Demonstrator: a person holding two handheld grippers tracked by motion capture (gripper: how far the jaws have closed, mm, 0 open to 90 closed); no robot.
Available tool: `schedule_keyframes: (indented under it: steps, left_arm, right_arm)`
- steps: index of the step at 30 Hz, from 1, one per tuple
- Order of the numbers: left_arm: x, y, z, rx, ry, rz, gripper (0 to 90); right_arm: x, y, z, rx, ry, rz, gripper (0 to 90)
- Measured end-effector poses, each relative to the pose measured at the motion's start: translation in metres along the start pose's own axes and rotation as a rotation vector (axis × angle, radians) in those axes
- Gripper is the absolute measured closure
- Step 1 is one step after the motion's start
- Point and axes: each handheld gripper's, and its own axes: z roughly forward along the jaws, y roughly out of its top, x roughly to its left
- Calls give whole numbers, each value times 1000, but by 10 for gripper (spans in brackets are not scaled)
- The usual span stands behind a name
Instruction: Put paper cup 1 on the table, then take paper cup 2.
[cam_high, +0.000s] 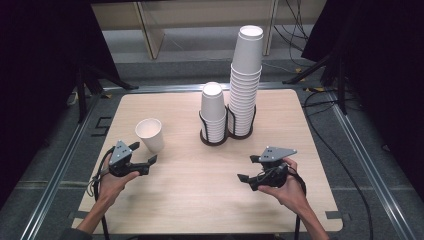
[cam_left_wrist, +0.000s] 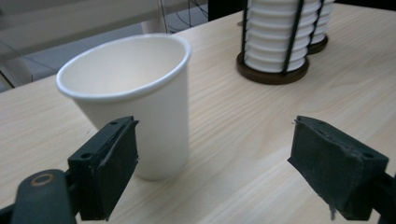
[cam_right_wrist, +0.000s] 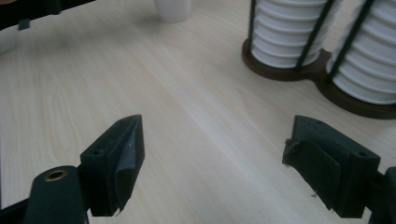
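A single white paper cup (cam_high: 150, 134) stands upright on the wooden table (cam_high: 190, 200), left of centre. My left gripper (cam_high: 144, 152) is just in front of it, open, with nothing between its jaws. In the left gripper view the cup (cam_left_wrist: 140, 102) rises right behind the left pad (cam_left_wrist: 112, 172), and the gap of the left gripper (cam_left_wrist: 215, 128) shows bare wood. My right gripper (cam_high: 246, 168) is held low at the right front, open and empty. The right gripper (cam_right_wrist: 217, 126) has its jaws spread wide over the table, and the lone cup (cam_right_wrist: 173, 9) is far off.
A dark double wire holder (cam_high: 212, 141) at mid-table carries a short stack of white cups (cam_high: 213, 112) and a tall stack (cam_high: 246, 80) beside it. Both stacks (cam_right_wrist: 289, 32) lie ahead and to the right of my right gripper. Cables lie on the floor beyond the table.
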Motion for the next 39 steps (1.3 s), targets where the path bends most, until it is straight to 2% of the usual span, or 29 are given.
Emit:
schedule_keyframes:
  steps: [1, 4, 5, 7, 8, 9, 11, 12, 13, 14, 15, 16, 18, 19, 20, 21, 24, 26, 27, 28, 29, 30, 32, 34, 35, 37, 39]
  left_arm:
    - [-5, 2, -4, -14, 11, 2, 145]
    - [-19, 7, -12, -35, 6, -17, 145]
    - [-23, 8, -16, -23, 12, -25, 145]
    - [-31, 8, -20, -29, -8, -45, 145]
    - [-35, 8, -23, -20, -7, -50, 146]
    - [-38, 8, -23, -36, -13, -59, 146]
    - [-43, 7, -28, -26, -20, -82, 146]
    - [-45, 6, -28, -41, -30, -98, 146]
    - [-48, 6, -31, -25, -24, -104, 146]
    - [-50, 5, -32, -38, -26, -106, 146]
    - [-52, 5, -33, -42, -24, -92, 146]
    - [-54, 5, -36, -25, -15, -81, 146]
    - [-58, 3, -35, -34, -39, -77, 146]
    - [-60, 2, -36, -17, -34, -73, 146]
    - [-62, 1, -36, -20, -39, -74, 146]
    - [-63, 0, -36, -22, -44, -68, 146]
    - [-67, -1, -35, -16, -45, -50, 146]
    - [-69, -1, -35, -5, -43, -39, 146]
    - [-70, -2, -34, -5, -47, -43, 146]
    - [-70, -3, -33, -12, -57, -41, 146]
    - [-71, -3, -34, 9, -51, -33, 146]
    - [-72, -5, -32, -8, -65, -31, 146]
    - [-74, -5, -32, 10, -57, -31, 146]
    - [-74, -6, -30, 4, -61, -29, 146]
    - [-74, -6, -30, 12, -61, -31, 146]
    - [-74, -6, -28, 3, -68, -30, 146]
    - [-75, -6, -29, 23, -67, -17, 146]
  right_arm:
    - [-3, 0, -1, -5, -17, 0, 194]
    - [-8, 2, -5, -23, -50, 15, 196]
    - [-9, 3, -7, -27, -62, 38, 197]
    - [-14, 6, -11, -50, -76, 53, 195]
    - [-16, 8, -11, -76, -63, 66, 195]
    - [-19, 10, -15, -78, -87, 64, 195]
    - [-24, 15, -19, -91, -117, 81, 190]
    - [-27, 18, -21, -100, -128, 81, 189]
    - [-29, 21, -22, -120, -135, 86, 189]
    - [-31, 24, -23, -127, -118, 119, 189]
    - [-32, 28, -26, -119, -139, 127, 188]
    - [-37, 31, -26, -146, -146, 111, 186]
    - [-42, 38, -29, -163, -172, 105, 185]
    - [-44, 44, -31, -163, -181, 130, 184]
    - [-48, 48, -33, -168, -187, 123, 184]
    - [-50, 52, -34, -176, -186, 143, 179]
    - [-58, 65, -37, -220, -185, 161, 177]
    - [-63, 75, -40, -232, -209, 143, 165]
    - [-64, 80, -42, -235, -194, 169, 165]
    - [-67, 84, -43, -250, -208, 151, 164]
    - [-69, 91, -45, -254, -208, 159, 161]
    - [-71, 96, -47, -257, -215, 159, 159]
    - [-75, 107, -51, -280, -220, 158, 159]
    - [-79, 119, -56, -298, -229, 167, 158]
    - [-83, 125, -59, -315, -240, 151, 157]
    - [-88, 137, -62, -341, -225, 161, 157]
    - [-93, 148, -64, -346, -233, 176, 156]
